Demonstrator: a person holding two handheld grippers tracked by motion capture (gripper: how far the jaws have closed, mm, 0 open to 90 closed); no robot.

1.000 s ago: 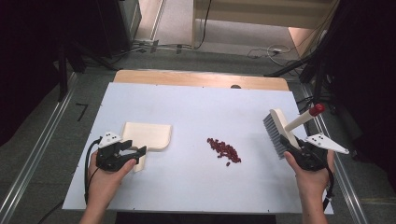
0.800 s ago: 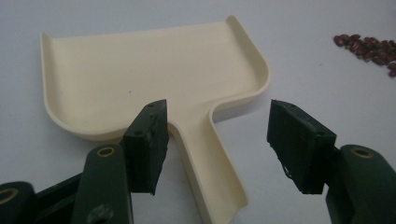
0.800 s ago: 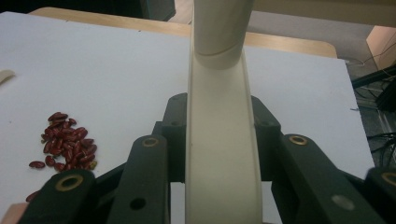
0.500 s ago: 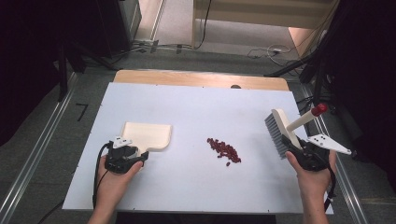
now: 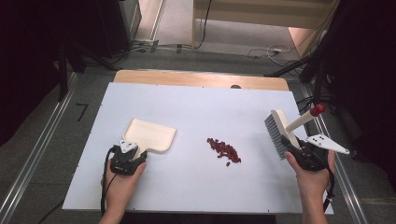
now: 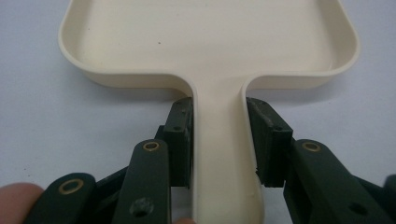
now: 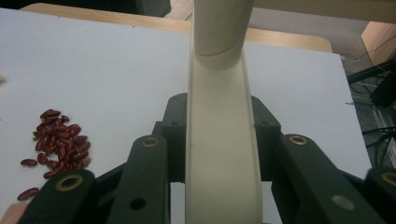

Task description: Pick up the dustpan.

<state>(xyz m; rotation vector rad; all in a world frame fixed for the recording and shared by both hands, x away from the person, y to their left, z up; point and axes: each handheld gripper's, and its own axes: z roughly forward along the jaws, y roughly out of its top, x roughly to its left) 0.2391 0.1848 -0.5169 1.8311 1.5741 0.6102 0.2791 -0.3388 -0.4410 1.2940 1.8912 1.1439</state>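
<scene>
A cream dustpan [image 5: 152, 134] lies flat on the white table [image 5: 196, 102], left of centre. My left gripper [image 5: 135, 153] is at its near end. In the left gripper view the dustpan's handle [image 6: 218, 186] runs between the jaws of my left gripper [image 6: 218, 126]. They have just been closing, and both pads now touch the handle's sides. At the right, my right gripper [image 5: 293, 147] is shut on a brush [image 5: 279, 133] with grey bristles and a red-tipped handle, held above the table. The cream brush stem [image 7: 222, 154] is clamped in my right gripper [image 7: 220, 116]. A pile of red beans [image 5: 224, 150] lies between the two tools.
The beans [image 7: 58, 140] lie left of the brush in the right gripper view. A bare wooden strip [image 5: 201, 78] runs along the table's far edge. Beyond it are floor cables [image 5: 261, 50] and dark stands. Metal rails [image 5: 28, 172] flank the table.
My left hand has sunk slightly at the dustpan's handle and its jaws have narrowed onto it. The right hand, the brush and the beans have stayed put.
</scene>
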